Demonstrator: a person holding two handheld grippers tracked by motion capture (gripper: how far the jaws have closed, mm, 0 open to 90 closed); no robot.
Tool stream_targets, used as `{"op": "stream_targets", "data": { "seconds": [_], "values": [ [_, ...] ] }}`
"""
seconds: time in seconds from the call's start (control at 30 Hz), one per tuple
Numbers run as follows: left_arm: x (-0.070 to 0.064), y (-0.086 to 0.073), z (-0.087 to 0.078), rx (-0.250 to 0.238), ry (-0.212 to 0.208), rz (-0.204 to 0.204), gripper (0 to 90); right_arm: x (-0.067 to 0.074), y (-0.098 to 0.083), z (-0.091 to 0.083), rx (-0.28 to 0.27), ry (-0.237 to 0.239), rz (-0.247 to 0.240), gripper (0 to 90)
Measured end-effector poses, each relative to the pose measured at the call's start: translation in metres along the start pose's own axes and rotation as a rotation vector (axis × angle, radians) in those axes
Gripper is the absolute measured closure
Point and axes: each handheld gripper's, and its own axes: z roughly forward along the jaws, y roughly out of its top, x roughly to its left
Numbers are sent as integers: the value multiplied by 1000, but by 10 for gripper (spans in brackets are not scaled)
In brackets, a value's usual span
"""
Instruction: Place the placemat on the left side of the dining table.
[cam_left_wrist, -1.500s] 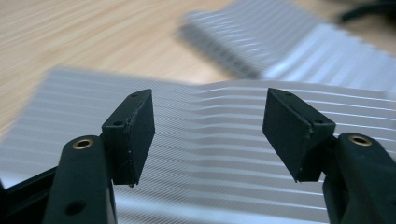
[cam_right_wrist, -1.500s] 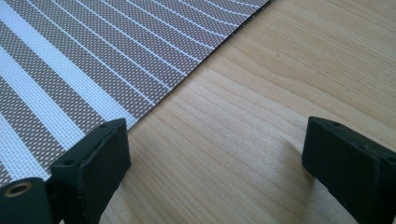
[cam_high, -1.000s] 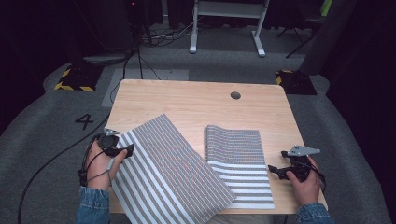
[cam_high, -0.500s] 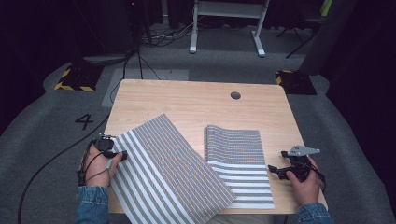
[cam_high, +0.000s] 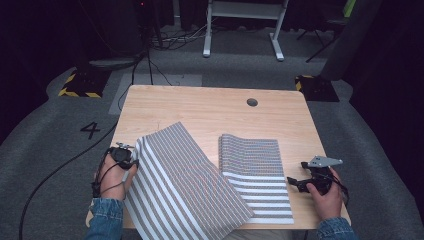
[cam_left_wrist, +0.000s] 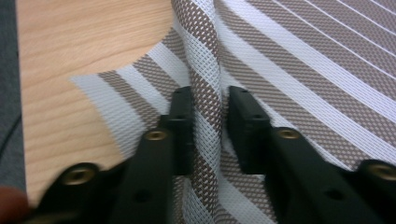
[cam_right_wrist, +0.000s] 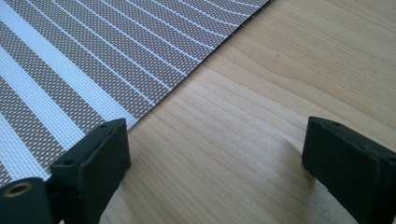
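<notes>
A large brown-and-white striped woven mat (cam_high: 185, 185) lies slanted on the left half of the wooden table (cam_high: 200, 107). It overlaps a second striped piece (cam_high: 255, 165) on the right. My left gripper (cam_high: 131, 159) is at the slanted mat's upper left edge. In the left gripper view its jaws (cam_left_wrist: 210, 100) have just been closing and now pinch a raised fold of the mat (cam_left_wrist: 303, 60) between the pads. My right gripper (cam_high: 292, 182) rests on bare wood beside the right piece's near right edge. Its jaws (cam_right_wrist: 215, 140) stand wide open, with the mat (cam_right_wrist: 93, 56) to their left.
A round cable hole (cam_high: 252, 102) is in the table's far part. The slanted mat hangs over the near table edge. Grey carpet with cables surrounds the table, and a white frame (cam_high: 240, 25) stands beyond it.
The left gripper shifted slightly along the mat's left edge and its jaws closed on a fold of the mat. The right hand and gripper kept still.
</notes>
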Motion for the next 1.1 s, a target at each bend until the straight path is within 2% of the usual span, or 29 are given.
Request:
{"op": "stream_targets", "data": {
  "seconds": [0.07, 0.23, 0.33, 0.47, 0.67, 0.8, 1.0, 1.07, 1.1],
  "values": [
    [-4, 2, -1, -71, -16, 26, 846, 0, 0, 0, 1, 0, -1, 78],
    [-11, 14, -20, -144, -29, 75, 858, 0, 0, 0, 1, 2, -1, 79],
    [-12, 22, -31, -183, -26, 90, 853, 0, 0, 0, 0, 1, 0, 79],
    [-6, 37, -46, -221, 0, 122, 853, 0, 0, 0, 0, 1, -1, 79],
    [3, 62, -71, -264, 66, 205, 853, 0, 0, 0, 0, 1, -1, 79],
    [9, 82, -73, -263, 99, 240, 853, 0, 0, 0, 0, 1, 0, 78],
    [16, 111, -64, -265, 101, 290, 853, 0, 0, 0, 0, 0, -1, 78],
    [18, 120, -57, -301, 86, 317, 826, 0, 0, 0, 1, 2, 0, 79],
    [21, 124, -53, -336, 94, 329, 779, 0, 0, 0, 0, 0, -1, 79]
  ]
}}
